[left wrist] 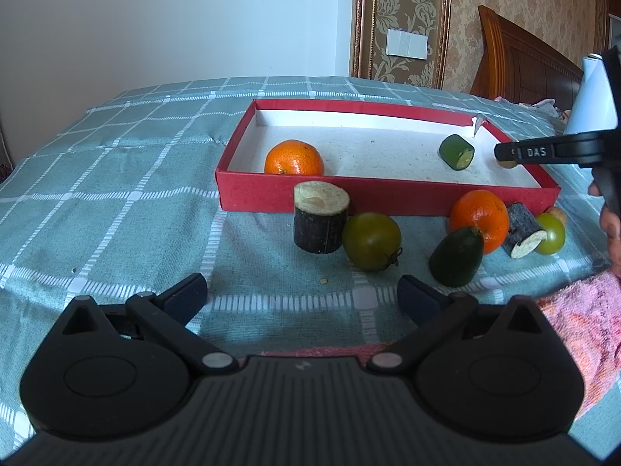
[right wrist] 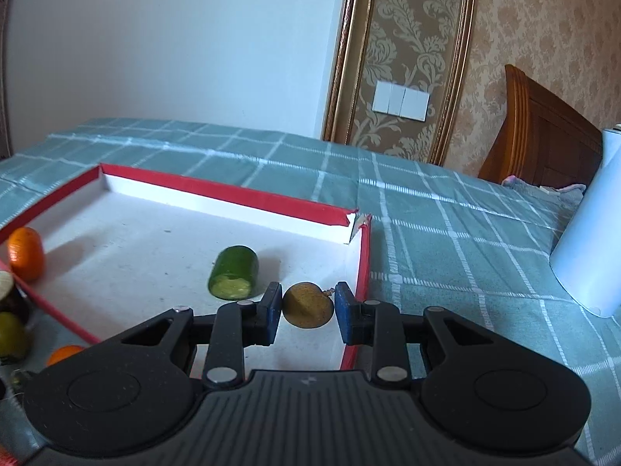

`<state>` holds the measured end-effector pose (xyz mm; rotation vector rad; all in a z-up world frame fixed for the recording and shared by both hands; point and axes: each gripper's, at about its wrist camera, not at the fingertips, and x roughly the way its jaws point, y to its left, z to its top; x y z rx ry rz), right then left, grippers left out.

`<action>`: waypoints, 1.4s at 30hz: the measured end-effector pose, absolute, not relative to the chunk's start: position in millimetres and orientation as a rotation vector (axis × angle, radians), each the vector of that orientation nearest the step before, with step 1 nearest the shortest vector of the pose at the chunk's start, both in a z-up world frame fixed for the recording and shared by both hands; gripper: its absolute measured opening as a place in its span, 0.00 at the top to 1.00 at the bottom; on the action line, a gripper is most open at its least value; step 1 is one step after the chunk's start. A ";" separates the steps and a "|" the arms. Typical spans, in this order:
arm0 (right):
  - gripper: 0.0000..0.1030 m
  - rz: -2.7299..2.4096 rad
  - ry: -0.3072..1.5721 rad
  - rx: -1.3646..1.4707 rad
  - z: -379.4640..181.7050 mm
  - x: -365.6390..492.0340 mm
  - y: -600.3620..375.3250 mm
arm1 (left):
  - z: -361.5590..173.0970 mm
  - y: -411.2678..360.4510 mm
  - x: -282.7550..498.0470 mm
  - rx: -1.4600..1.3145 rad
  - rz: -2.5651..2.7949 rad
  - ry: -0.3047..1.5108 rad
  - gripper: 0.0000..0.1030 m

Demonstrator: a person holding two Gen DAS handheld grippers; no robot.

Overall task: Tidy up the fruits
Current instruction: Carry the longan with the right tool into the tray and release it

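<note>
"DAS" in white letters on black right gripper (left wrist: 504, 154) finger; partial character before it unreadable.

Teal checked bedspread (left wrist: 116, 178) covers bed, white grid lines crossing it. Wooden headboard (left wrist: 520, 66) stands at far right against patterned beige wallpaper (right wrist: 543, 11). Gilt-framed damask panel (right wrist: 407, 50) on wall carries white switch plate (right wrist: 401, 101). Plain white wall (left wrist: 174, 19) fills left side. White jug-shaped container (right wrist: 594, 240) sits on bedspread at right edge, near headboard. Pink cloth (right wrist: 516, 181) lies crumpled at foot of headboard. Pink towel-like fabric (left wrist: 582, 322) shows at lower right of left wrist view.
</note>
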<state>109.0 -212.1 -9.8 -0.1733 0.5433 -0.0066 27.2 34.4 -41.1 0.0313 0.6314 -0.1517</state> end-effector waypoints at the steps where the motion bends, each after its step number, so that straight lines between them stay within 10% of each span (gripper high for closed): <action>1: 0.72 -0.009 0.546 -0.174 -10.7 111.2 -212.2 | -41.0 34.2 27.4 0.033 -0.151 0.632 0.00; 42: 0.65 0.009 0.607 -0.087 -20.1 144.2 -220.4 | -41.4 34.1 29.0 0.043 -0.147 0.634 0.00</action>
